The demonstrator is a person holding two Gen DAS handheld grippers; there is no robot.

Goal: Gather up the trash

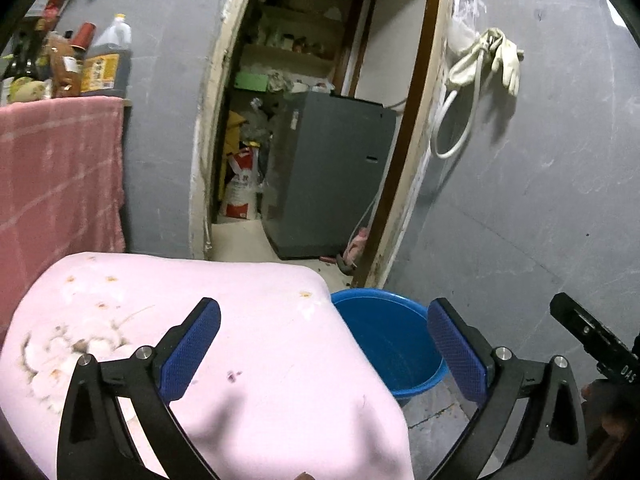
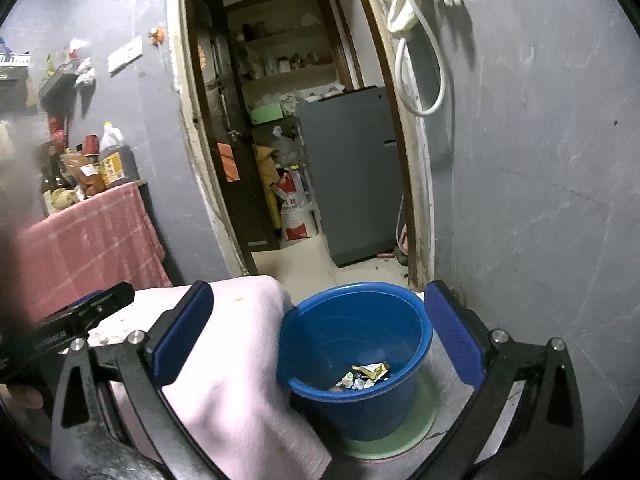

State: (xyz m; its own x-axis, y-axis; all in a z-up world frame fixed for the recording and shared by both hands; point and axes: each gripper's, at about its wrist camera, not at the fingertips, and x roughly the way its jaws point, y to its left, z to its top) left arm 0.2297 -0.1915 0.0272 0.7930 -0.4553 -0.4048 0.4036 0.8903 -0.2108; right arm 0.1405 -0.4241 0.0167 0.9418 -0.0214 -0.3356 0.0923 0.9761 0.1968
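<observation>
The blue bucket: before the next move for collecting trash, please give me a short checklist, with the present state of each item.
1. Blue bucket stands upright with its mouth open: ok.
2. Bucket has room for more; only a few crumpled wrappers lie at the bottom: ok.
3. Right tongs open and holding nothing: ok.
4. Left tongs open and holding nothing: ok.
5. Loose trash left on the pink cloth: cannot tell; only stains and crumbs show there.
6. Cloth clear of the bucket mouth: not ok; its corner covers part of the rim in both views, touching or not cannot be told.
</observation>
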